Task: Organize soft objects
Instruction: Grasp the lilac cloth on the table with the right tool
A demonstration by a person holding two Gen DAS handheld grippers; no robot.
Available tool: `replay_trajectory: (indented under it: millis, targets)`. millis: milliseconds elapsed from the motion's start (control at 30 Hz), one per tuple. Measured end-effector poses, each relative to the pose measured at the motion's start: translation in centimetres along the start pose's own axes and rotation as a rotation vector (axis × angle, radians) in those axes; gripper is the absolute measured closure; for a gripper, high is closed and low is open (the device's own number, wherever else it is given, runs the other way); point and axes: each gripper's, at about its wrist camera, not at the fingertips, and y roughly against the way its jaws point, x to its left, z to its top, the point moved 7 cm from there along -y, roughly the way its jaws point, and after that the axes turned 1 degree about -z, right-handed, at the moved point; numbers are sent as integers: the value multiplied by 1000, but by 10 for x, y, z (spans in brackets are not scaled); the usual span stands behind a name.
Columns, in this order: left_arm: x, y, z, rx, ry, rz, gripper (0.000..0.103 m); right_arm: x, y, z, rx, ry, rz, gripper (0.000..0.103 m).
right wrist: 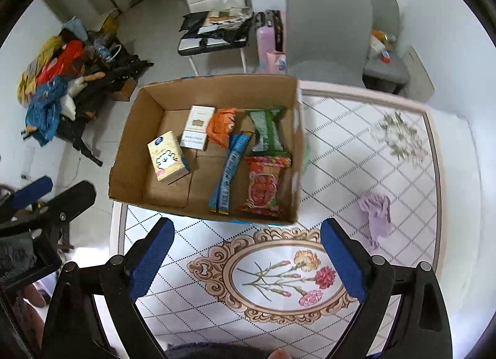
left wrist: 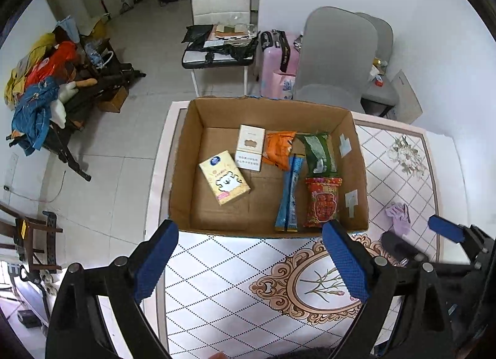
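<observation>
An open cardboard box (left wrist: 266,104) stands on the patterned tablecloth (left wrist: 235,281). In it lie a cream tissue pack (left wrist: 224,177), a white carton (left wrist: 249,148), an orange packet (left wrist: 279,149), a green packet (left wrist: 319,152), a blue stick pack (left wrist: 290,196) and a red packet (left wrist: 324,202). My left gripper (left wrist: 249,232) hangs open above the box's near edge, nothing between its blue pads. My right gripper (right wrist: 248,228) is open and empty too, over the same box (right wrist: 217,86). A crumpled purple cloth (right wrist: 376,213) lies on the table right of the box.
Beyond the table stand a grey chair (left wrist: 334,55), a white chair (left wrist: 220,2) loaded with papers and a pink suitcase (left wrist: 276,61). A pile of clothes (left wrist: 40,86) sits on the floor at the left. The table's left edge (left wrist: 161,154) runs beside the box.
</observation>
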Motion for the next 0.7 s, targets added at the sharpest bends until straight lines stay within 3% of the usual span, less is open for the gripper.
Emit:
replay_trajectory:
  millis: [167, 367, 500, 700]
  targets:
    - [-21, -35, -9, 75, -3, -17, 8, -91, -25, -3, 64, -160, -79, 6]
    - [-39, -82, -10, 118, -6, 42, 8, -206, -94, -11, 201, -351, -169, 6]
    - [-49, -114, -11, 158, -17, 74, 8, -242, -153, -23, 322, -416, -149, 6]
    - [-58, -144, -15, 216, -11, 76, 8, -252, -206, -39, 437, -461, -124, 8]
